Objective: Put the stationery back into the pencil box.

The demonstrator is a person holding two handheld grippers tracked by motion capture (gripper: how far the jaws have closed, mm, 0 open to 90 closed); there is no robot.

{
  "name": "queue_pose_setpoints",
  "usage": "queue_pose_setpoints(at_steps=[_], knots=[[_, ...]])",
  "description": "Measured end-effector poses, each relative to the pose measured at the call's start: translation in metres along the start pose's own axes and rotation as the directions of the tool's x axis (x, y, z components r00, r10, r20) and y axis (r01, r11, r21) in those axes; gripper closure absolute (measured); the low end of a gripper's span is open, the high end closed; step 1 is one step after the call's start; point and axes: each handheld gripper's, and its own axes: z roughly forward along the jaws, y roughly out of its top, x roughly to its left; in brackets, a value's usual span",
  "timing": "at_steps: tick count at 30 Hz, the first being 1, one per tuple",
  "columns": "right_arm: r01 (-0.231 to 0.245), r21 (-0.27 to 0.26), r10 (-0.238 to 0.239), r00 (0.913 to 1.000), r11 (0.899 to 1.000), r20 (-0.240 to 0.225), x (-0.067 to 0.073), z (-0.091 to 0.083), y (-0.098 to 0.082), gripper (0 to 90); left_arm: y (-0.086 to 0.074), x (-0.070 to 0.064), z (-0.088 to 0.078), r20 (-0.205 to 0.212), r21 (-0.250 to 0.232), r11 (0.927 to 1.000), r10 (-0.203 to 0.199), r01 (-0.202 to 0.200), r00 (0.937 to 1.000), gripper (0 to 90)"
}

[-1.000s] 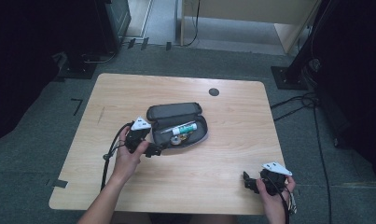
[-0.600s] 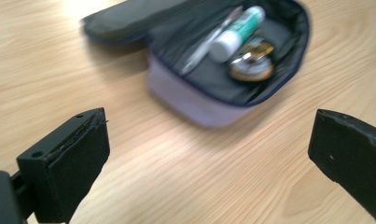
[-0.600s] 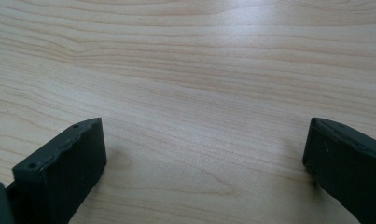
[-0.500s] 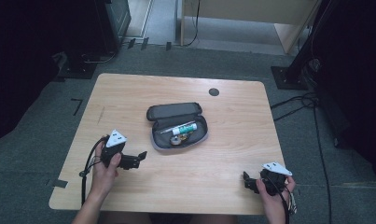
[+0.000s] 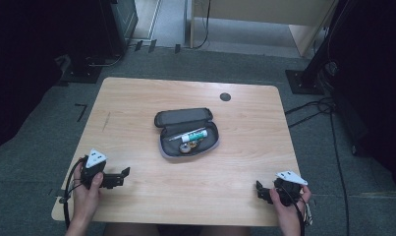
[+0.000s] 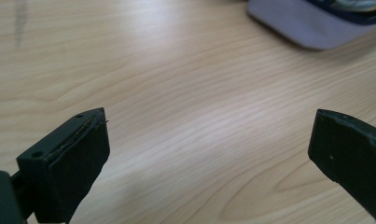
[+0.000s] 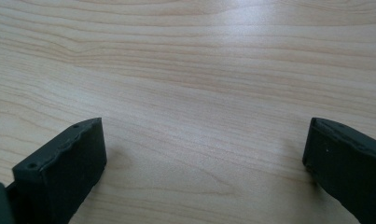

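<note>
A light wooden desk (image 5: 136, 108) with rounded corners stands on a grey carpeted floor (image 5: 33, 142). A small dark round cap (image 5: 225, 97) sits in the desk's surface near the far edge. Dark equipment stands behind the desk at the far left, and black cables (image 5: 328, 123) trail over the floor on the right. The room beyond is dim.

Near the middle of the desk lies an open grey pencil case (image 5: 186, 132), its lid folded back toward the far side. Inside it lie a white tube with a green band (image 5: 193, 135), a thin pen-like thing beside it, and a small round item that is too small to make out. In the left gripper view a corner of the case (image 6: 307, 25) shows at the top right edge, well apart from the jaws.

The left tool (image 5: 118, 176) is held in the person's left hand (image 5: 87, 189) over the near left part of the desk, pointing right toward the middle. Its jaws stand wide apart with only bare wood between them, gripping nothing. The right tool (image 5: 260, 191) is held in the right hand (image 5: 284, 204) at the near right edge, pointing left. Its jaws are also spread wide over bare wood grain, holding nothing. Both tools are well apart from the pencil case.
</note>
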Motion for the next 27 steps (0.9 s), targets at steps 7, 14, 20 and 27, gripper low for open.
queue_pose_setpoints(at_steps=[7,14,20,27], knots=[[-0.001,0.001,0.001,1.0,1.0,-0.001,0.0,0.0,0.0,0.0,-0.018,0.014,-0.011,-0.068,0.019,0.9998,0.011,-0.01,0.9976,0.0],[-0.001,0.001,0.001,1.0,1.0,-0.001,0.0,0.0,0.0,0.0,-0.038,0.024,-0.013,-0.097,0.055,0.9984,0.021,-0.015,0.9951,0.0],[0.0,0.001,0.0,1.0,1.0,0.0,0.0,0.0,0.0,0.0,-0.046,0.029,-0.012,-0.09,0.059,0.9981,0.022,-0.016,0.9957,0.0],[0.002,0.001,-0.002,1.0,1.0,0.0,0.0,0.0,0.0,0.0,-0.045,0.03,-0.009,-0.077,0.091,0.9958,0.014,-0.007,0.9969,0.0]])
